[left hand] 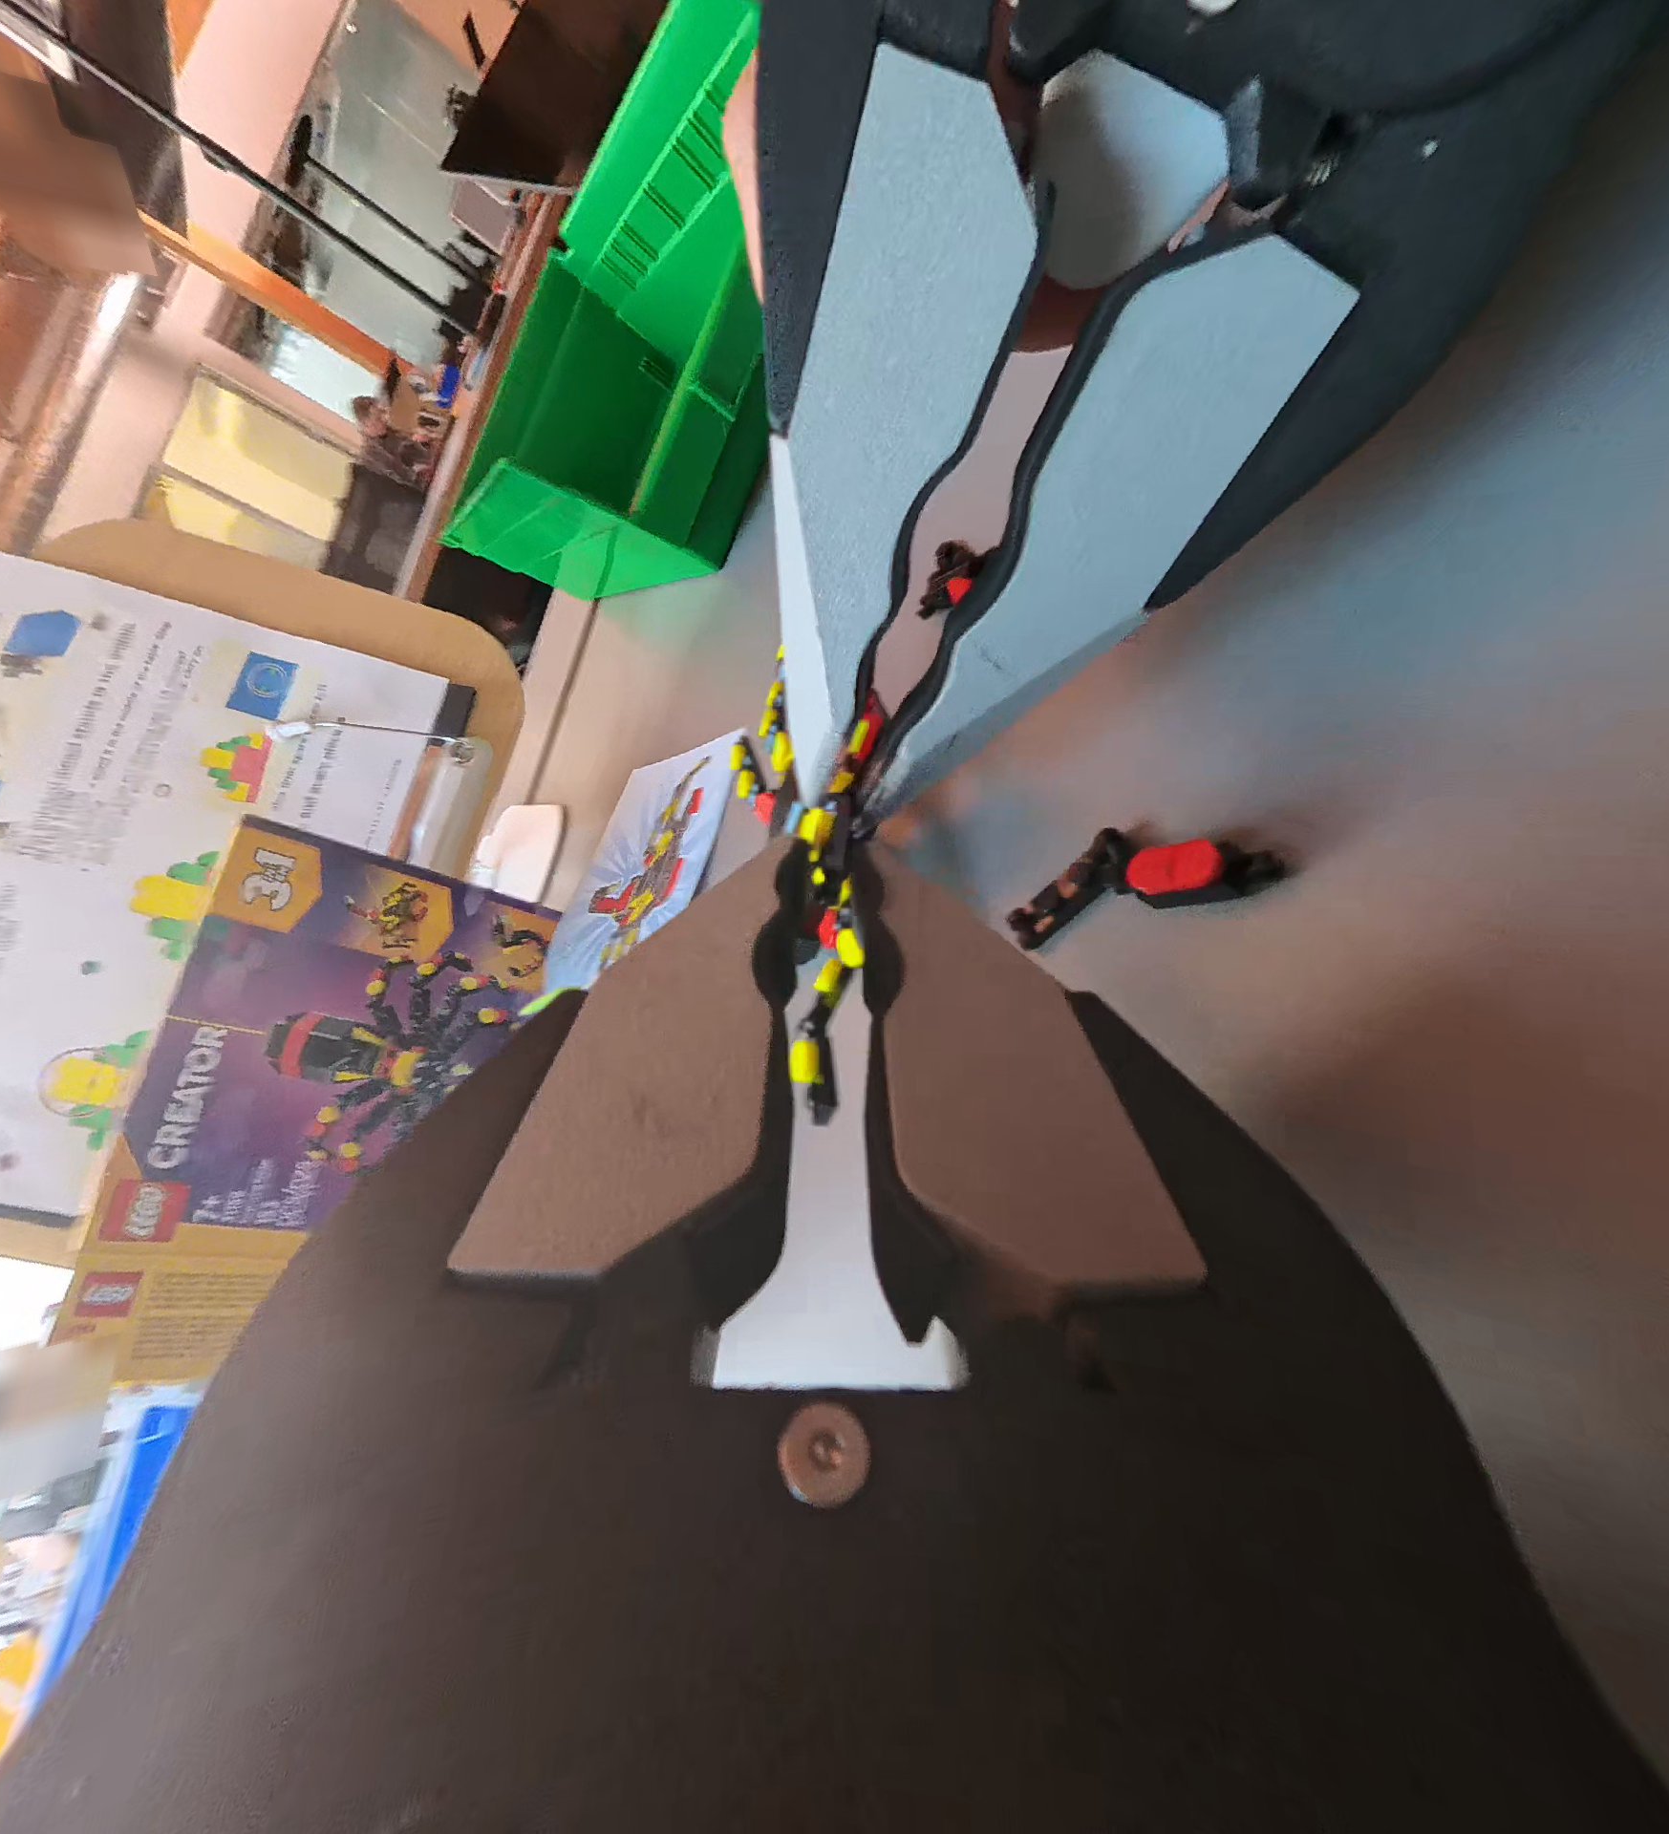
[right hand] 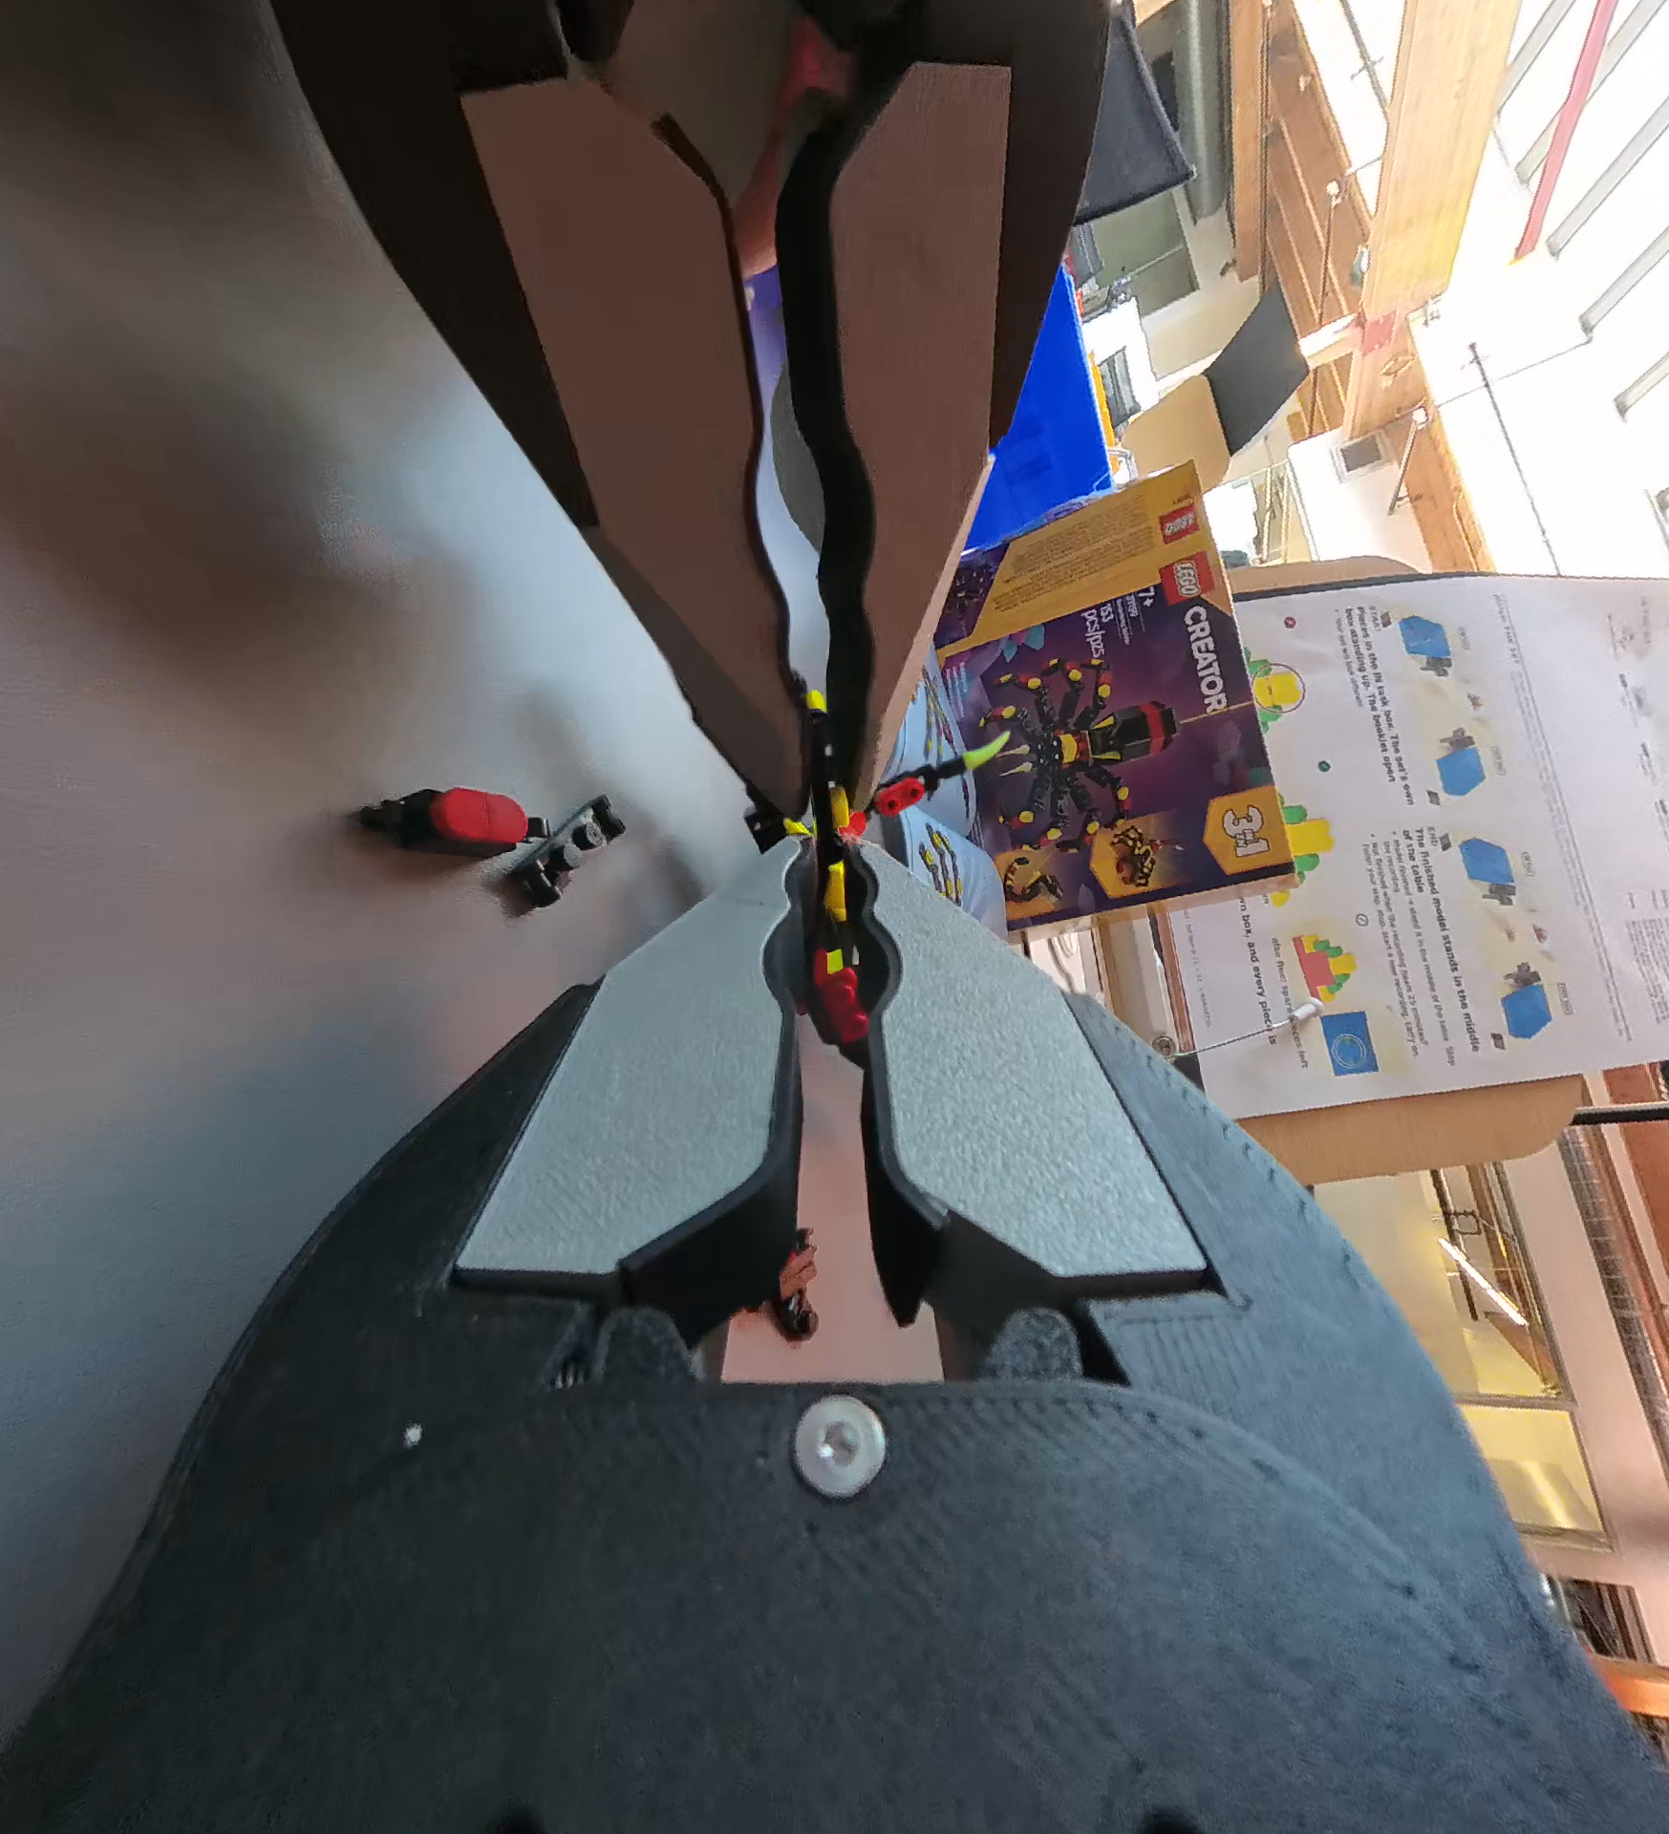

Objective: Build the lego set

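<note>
In the left wrist view, the brown left tongs [left hand: 825, 893] met the grey right tongs [left hand: 845, 794] tip to tip, both pinching one chain of black, yellow and red lego pieces [left hand: 825, 953]; most of it was hidden between the fingers. A loose red-and-black piece [left hand: 1168, 873] lay on the grey table [left hand: 1455, 645], apart to the right. The printed set box [left hand: 314, 1042], a printed sheet [left hand: 115, 794], a booklet [left hand: 656, 863] and a green bin [left hand: 632, 397] were blurred.

In the right wrist view, the right tongs [right hand: 835, 893] pressed on the chain [right hand: 835, 982], the left tongs [right hand: 825, 784] clamping its far end. The loose piece [right hand: 473, 824] lay left. The box [right hand: 1108, 734] and sheet [right hand: 1505, 794] bore writing.
</note>
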Demonstrator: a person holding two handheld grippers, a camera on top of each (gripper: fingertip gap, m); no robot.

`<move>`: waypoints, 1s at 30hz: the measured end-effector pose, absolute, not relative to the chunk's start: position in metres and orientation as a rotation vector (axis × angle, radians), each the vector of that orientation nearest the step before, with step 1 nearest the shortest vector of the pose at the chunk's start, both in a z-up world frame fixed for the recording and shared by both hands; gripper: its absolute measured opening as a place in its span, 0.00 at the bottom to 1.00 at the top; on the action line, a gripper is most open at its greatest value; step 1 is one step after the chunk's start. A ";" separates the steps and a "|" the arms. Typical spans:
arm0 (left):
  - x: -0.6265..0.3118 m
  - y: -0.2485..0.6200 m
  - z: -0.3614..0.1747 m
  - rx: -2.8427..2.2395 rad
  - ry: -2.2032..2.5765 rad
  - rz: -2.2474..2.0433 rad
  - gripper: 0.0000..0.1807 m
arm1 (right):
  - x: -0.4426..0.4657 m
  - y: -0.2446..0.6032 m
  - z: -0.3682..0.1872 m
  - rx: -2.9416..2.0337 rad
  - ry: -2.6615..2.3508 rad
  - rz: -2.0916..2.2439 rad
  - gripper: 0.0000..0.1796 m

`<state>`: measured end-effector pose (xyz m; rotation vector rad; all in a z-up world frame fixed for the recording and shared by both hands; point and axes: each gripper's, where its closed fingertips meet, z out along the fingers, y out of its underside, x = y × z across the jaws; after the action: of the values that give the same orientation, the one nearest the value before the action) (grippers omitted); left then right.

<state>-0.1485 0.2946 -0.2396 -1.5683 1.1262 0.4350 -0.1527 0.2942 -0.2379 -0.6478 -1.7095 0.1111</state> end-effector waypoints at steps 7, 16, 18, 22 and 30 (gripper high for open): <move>-0.152 0.293 -0.235 -1.543 1.135 0.436 0.01 | -0.153 0.294 -0.229 -0.671 -1.646 0.187 0.07; -0.152 0.292 -0.229 -1.506 1.123 0.419 0.01 | -0.153 0.288 -0.226 -0.578 -1.627 0.112 0.05; -0.156 0.294 -0.228 -1.514 1.107 0.421 0.01 | -0.153 0.287 -0.223 -0.593 -1.620 0.149 0.05; -0.153 0.291 -0.224 -1.486 1.103 0.401 0.01 | -0.151 0.298 -0.226 -0.642 -1.623 0.115 0.09; -0.148 0.288 -0.226 -1.467 1.136 0.417 0.01 | -0.153 0.297 -0.237 -0.616 -1.687 0.043 0.06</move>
<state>-0.1483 0.2884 -0.2261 -1.4675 1.1358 0.4170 -0.1533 0.2969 -0.2366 -0.6162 -1.6868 0.0425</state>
